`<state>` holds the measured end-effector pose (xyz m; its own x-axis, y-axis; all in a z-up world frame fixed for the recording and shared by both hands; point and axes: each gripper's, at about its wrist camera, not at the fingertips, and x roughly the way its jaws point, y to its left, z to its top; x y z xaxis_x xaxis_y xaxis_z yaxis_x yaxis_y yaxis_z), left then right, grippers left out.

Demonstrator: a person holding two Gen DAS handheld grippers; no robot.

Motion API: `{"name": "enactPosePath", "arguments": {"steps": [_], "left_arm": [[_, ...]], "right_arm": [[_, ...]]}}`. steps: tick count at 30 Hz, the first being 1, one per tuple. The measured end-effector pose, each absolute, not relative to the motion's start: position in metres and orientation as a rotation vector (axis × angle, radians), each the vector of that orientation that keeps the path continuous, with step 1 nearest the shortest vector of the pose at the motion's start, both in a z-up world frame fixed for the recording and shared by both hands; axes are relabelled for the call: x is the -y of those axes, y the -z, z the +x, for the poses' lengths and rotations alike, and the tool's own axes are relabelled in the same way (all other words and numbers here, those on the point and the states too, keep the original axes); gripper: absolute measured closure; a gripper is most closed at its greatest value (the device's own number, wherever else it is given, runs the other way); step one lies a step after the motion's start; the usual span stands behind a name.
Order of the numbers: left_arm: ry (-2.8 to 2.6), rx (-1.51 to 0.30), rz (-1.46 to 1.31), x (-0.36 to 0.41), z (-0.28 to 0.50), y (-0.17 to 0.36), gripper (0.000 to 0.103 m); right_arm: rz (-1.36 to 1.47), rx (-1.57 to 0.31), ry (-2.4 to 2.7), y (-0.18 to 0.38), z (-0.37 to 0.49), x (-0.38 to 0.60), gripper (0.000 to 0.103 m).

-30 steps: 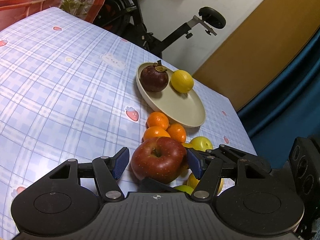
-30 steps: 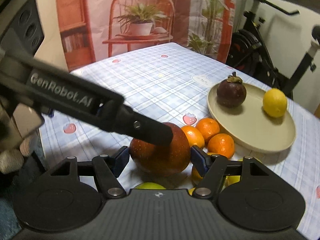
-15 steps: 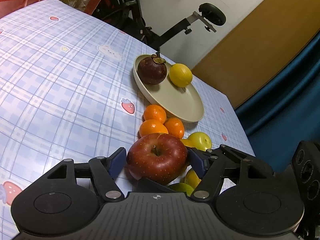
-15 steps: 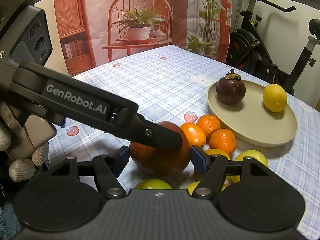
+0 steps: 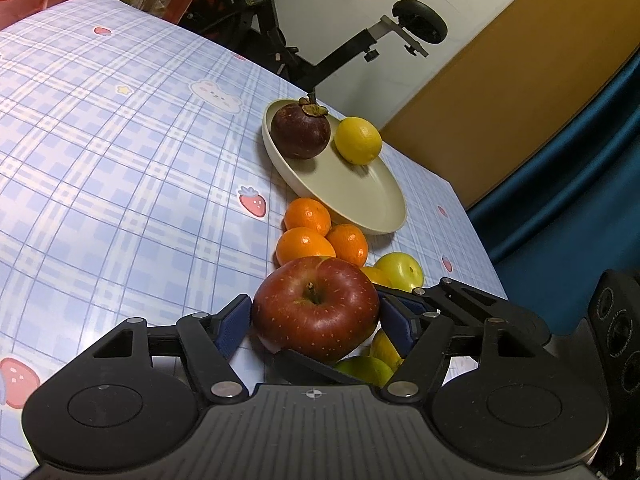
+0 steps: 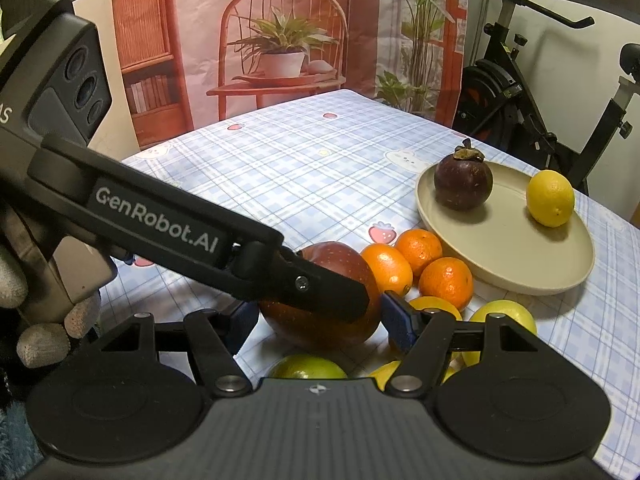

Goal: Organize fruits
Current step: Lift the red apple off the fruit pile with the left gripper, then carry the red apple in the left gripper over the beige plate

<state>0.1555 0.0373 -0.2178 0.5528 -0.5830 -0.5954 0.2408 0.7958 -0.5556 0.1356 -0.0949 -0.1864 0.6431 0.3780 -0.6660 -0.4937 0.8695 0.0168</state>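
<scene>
Early stage: plate (image 6: 520, 280) holds only the mangosteen (image 6: 463, 184) and one lemon (image 6: 550, 198). Left on the desk (image 5: 120, 160): one red apple (image 5: 316, 314), three oranges (image 5: 306, 214), and about four yellow-green fruits (image 5: 400, 270), partly hidden. Left tongs (image 5: 316, 322) bracket the apple, pads just off its skin. Right tongs (image 6: 320, 320) spread around the same apple; I can't tell if they touch.

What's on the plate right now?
On the beige plate sit a mangosteen and a lemon, apart from each other. The rest of the plate is bare; nothing there is covered.
</scene>
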Motion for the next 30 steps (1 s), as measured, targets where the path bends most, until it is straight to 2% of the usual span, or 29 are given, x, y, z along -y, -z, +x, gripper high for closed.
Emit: {"name": "enactPosePath", "arguments": {"steps": [15, 30], "left_arm": [[0.501, -0.842, -0.396, -0.031, 0.152, 0.215, 0.03], [0.514, -0.673, -0.195, 0.002, 0.158, 0.133, 0.03]], "right_arm": [[-0.176, -0.713, -0.495, 0.186, 0.135, 0.092, 0.034], [-0.077, -0.549, -0.469, 0.125, 0.137, 0.124, 0.034]]}}
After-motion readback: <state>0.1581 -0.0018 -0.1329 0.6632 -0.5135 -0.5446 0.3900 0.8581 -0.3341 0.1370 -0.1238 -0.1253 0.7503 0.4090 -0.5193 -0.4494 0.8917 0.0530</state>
